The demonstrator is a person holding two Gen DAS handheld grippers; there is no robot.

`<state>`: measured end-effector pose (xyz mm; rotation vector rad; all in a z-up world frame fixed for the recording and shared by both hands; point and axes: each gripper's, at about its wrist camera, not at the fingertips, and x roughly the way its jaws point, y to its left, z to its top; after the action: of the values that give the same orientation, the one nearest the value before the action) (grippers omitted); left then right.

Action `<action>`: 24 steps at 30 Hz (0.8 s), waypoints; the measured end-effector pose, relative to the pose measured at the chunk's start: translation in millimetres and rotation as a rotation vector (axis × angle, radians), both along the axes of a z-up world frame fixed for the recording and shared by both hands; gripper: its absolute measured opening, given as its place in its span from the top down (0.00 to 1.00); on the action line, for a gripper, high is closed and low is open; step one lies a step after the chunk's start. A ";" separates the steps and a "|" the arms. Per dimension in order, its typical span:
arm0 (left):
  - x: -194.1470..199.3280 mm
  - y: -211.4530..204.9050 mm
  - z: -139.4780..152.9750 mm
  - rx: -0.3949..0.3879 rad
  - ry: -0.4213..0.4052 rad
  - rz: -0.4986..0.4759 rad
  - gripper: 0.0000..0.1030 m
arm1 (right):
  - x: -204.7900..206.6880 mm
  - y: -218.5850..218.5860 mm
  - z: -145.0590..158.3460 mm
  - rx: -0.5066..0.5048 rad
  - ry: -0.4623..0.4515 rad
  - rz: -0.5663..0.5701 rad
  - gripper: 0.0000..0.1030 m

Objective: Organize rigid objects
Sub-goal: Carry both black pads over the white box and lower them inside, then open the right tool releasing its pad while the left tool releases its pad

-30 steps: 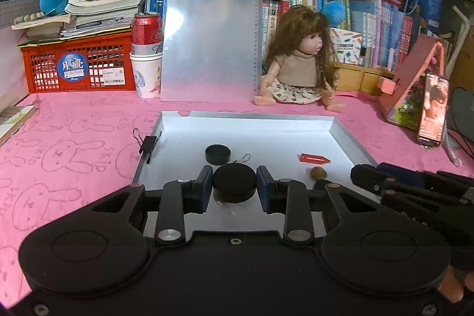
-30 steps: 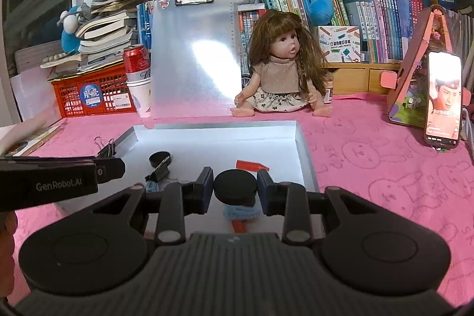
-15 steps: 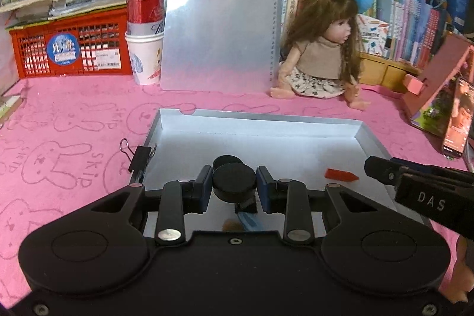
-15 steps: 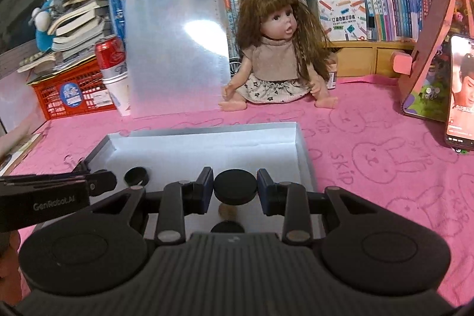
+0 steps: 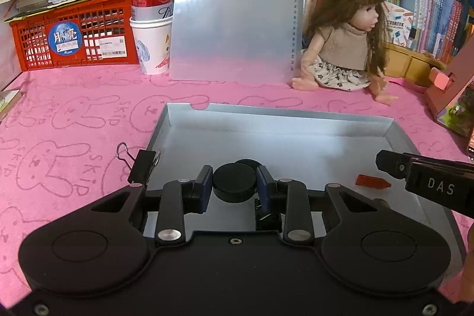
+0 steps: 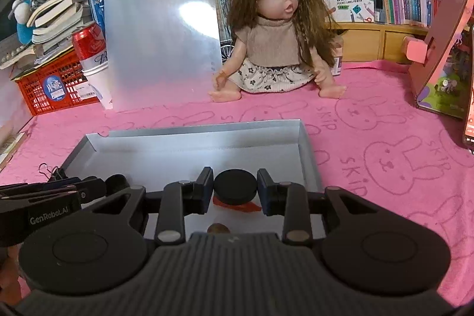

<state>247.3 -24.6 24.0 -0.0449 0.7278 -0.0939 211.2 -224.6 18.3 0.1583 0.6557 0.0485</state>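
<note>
A shallow silver tray (image 5: 275, 113) lies on the pink cloth. My left gripper (image 5: 235, 180) is shut on a black round disc (image 5: 234, 188), held over the tray's near left part. A second black disc (image 5: 250, 163) lies in the tray just behind it. My right gripper (image 6: 235, 186) is shut on another black disc (image 6: 235, 193) over the tray's right side. Under that one lie a red piece (image 6: 251, 208) and a small brown nut-like thing (image 6: 218, 228). The red piece (image 5: 372, 182) also shows in the left wrist view, beside the right gripper's body.
A black binder clip (image 5: 141, 165) sits on the tray's left rim. Behind the tray stand a clear clipboard (image 5: 237, 14), a doll (image 6: 275, 40), a red can in a paper cup (image 5: 151, 19) and a red crate (image 5: 74, 37). A pink stand (image 6: 441, 49) is at the right.
Both grippers have moved forward over the tray and tipped a little downward, each still shut on its black disc. The right one now hangs over the red piece.
</note>
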 end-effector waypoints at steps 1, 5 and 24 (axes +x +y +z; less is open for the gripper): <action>1.6 0.2 -0.9 0.001 0.002 0.001 0.70 | 1.6 -0.1 -0.7 0.000 0.003 -0.001 0.64; 12.1 -1.9 -1.9 0.012 0.011 0.004 0.70 | 10.7 -2.0 -1.8 0.015 0.025 0.002 0.64; 30.4 -9.2 -11.6 0.038 0.011 -0.005 0.70 | 38.9 3.2 -18.6 -0.008 0.106 -0.010 0.64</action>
<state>277.7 -33.8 12.4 -0.0077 0.7408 -0.0845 250.1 -221.4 -0.3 0.1572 0.7606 0.0285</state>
